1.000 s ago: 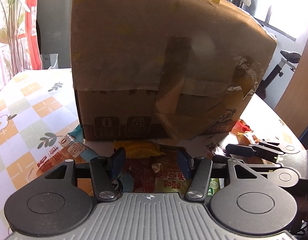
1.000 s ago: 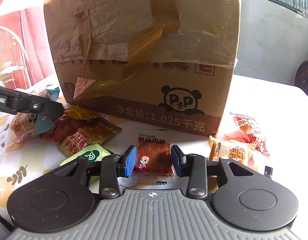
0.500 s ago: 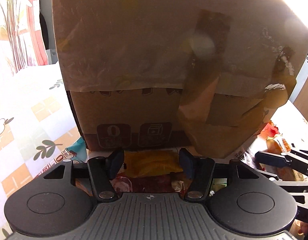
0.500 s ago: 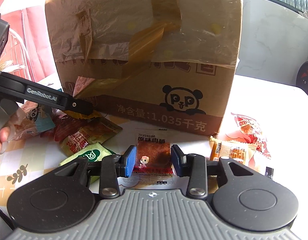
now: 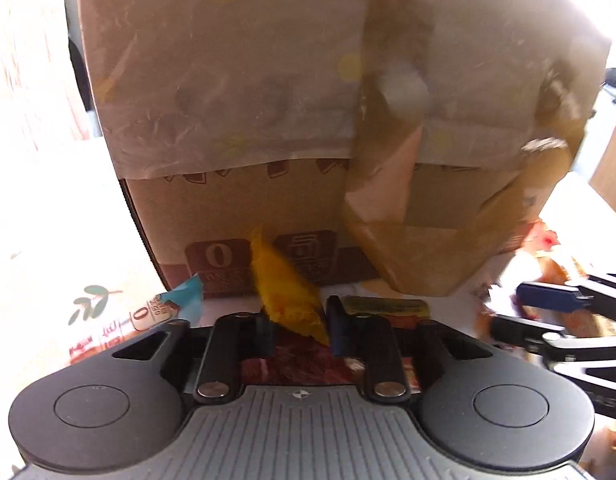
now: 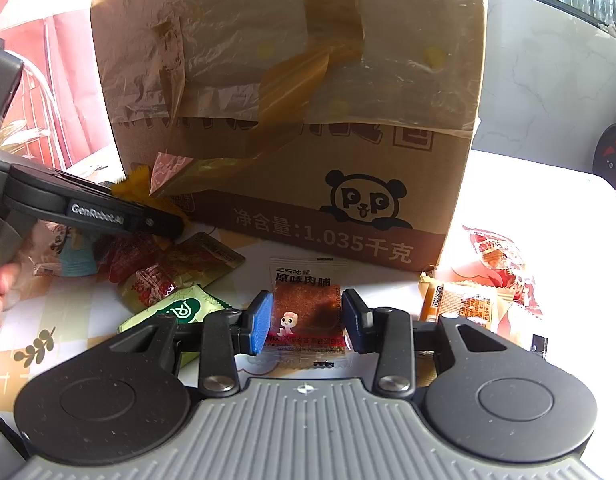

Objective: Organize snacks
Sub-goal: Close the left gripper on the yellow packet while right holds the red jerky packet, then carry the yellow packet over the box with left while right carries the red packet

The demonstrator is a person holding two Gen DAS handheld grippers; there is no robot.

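My left gripper (image 5: 297,326) is shut on a yellow snack packet (image 5: 285,292), held tilted just in front of the cardboard box (image 5: 308,120). In the right wrist view the left gripper (image 6: 163,222) holds the yellow packet (image 6: 133,184) at the box's left corner. My right gripper (image 6: 305,322) is open, its fingers on either side of a red dried-meat packet (image 6: 305,304) lying flat on the table. It also shows in the left wrist view (image 5: 548,304) at the right.
The large taped box (image 6: 291,100) stands close ahead. Loose snacks lie before it: a green packet (image 6: 179,310), red and gold packets (image 6: 175,268), orange packets (image 6: 464,302) and a red bag (image 6: 496,260) at right. A blue-cornered packet (image 5: 163,308) lies at left.
My left gripper moved up to the box, closed on the yellow packet and lifted it off the pile. My right gripper has stayed open over the meat packet.
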